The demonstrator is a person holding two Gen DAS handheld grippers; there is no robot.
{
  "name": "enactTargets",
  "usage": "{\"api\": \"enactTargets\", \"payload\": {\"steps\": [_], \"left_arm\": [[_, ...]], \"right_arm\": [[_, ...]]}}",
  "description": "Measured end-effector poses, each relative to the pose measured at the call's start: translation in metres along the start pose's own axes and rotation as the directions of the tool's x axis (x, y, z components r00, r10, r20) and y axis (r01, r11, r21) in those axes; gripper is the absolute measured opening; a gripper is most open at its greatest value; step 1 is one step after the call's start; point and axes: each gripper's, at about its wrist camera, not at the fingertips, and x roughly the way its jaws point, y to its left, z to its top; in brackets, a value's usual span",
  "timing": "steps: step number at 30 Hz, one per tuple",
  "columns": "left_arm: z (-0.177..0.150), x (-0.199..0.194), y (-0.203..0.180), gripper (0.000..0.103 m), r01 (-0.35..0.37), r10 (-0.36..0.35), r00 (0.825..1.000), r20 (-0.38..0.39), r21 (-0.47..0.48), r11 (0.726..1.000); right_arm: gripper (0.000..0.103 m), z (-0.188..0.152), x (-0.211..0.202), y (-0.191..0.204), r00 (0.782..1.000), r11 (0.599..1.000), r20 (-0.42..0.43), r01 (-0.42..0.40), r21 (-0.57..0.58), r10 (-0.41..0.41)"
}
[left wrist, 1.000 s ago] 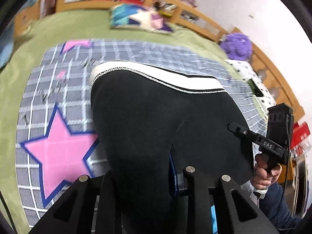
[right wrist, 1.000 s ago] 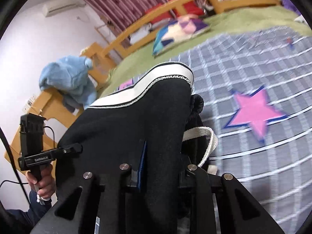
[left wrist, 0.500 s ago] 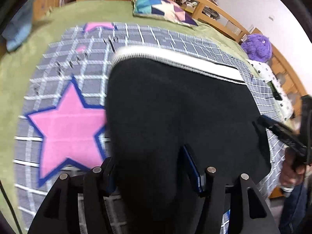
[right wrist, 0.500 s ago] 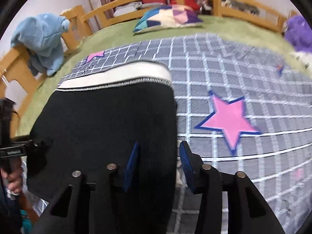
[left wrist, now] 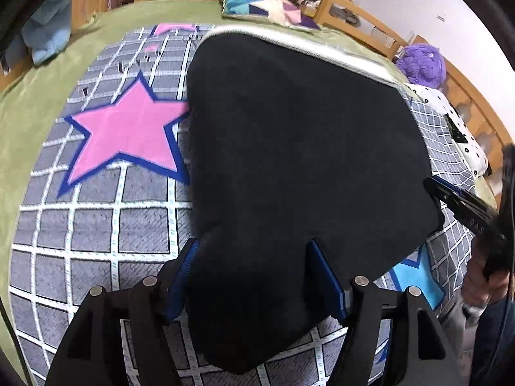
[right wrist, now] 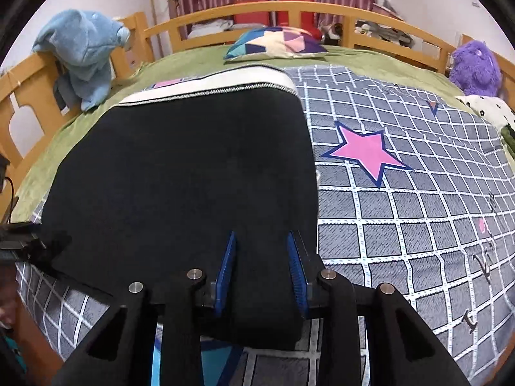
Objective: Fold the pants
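Black pants (left wrist: pixel 299 148) with a white waistband (right wrist: pixel 219 83) lie folded flat on the grey checked blanket (left wrist: pixel 96 225). The waistband is at the far end. My left gripper (left wrist: pixel 254 257) is open, its blue pads spread on either side of the near left corner of the pants. My right gripper (right wrist: pixel 260 247) is open too, its pads (right wrist: pixel 227 267) standing apart over the near right corner of the pants (right wrist: pixel 180 173). The right gripper also shows at the right edge of the left wrist view (left wrist: pixel 463 206).
The blanket with pink stars (right wrist: pixel 367 151) covers a green bed (right wrist: pixel 193 58) with a wooden rail (right wrist: pixel 322 9). A patterned pillow (right wrist: pixel 276 43) lies at the far end. A blue plush (right wrist: pixel 83 51) hangs on the left rail, a purple plush (right wrist: pixel 473 67) sits at the right.
Both grippers lowered the folded pants onto the blanket and opened. The pants went from hanging and bunched to lying flat.
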Motion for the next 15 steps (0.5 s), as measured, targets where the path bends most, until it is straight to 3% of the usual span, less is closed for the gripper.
{"api": "enactTargets", "payload": {"steps": [3, 6, 9, 12, 15], "left_arm": [[0.012, -0.015, 0.004, 0.066, 0.027, -0.027, 1.0, -0.006, -0.01, 1.0], [0.026, -0.032, 0.009, 0.066, -0.005, 0.003, 0.998, 0.065, 0.03, 1.0], [0.061, -0.037, 0.011, 0.066, 0.001, -0.007, 0.993, 0.12, 0.046, 0.999], [0.1, -0.033, 0.007, 0.066, 0.013, -0.019, 0.981, 0.195, 0.032, 0.999], [0.138, -0.015, -0.011, 0.066, 0.069, -0.083, 0.973, 0.214, 0.073, 0.995]], "right_arm": [[0.033, 0.015, -0.006, -0.005, 0.999, 0.999, -0.031, -0.037, -0.018, 0.037], [0.034, 0.033, -0.025, -0.01, 0.996, 0.998, 0.056, -0.06, -0.031, 0.062], [0.051, 0.064, -0.027, -0.013, 0.991, 0.996, 0.122, -0.052, -0.071, 0.061], [0.055, 0.097, -0.004, -0.021, 0.989, 0.997, 0.131, -0.059, -0.052, 0.066], [0.053, 0.126, 0.039, -0.04, 0.992, 0.99, 0.058, -0.119, 0.074, 0.115]]}}
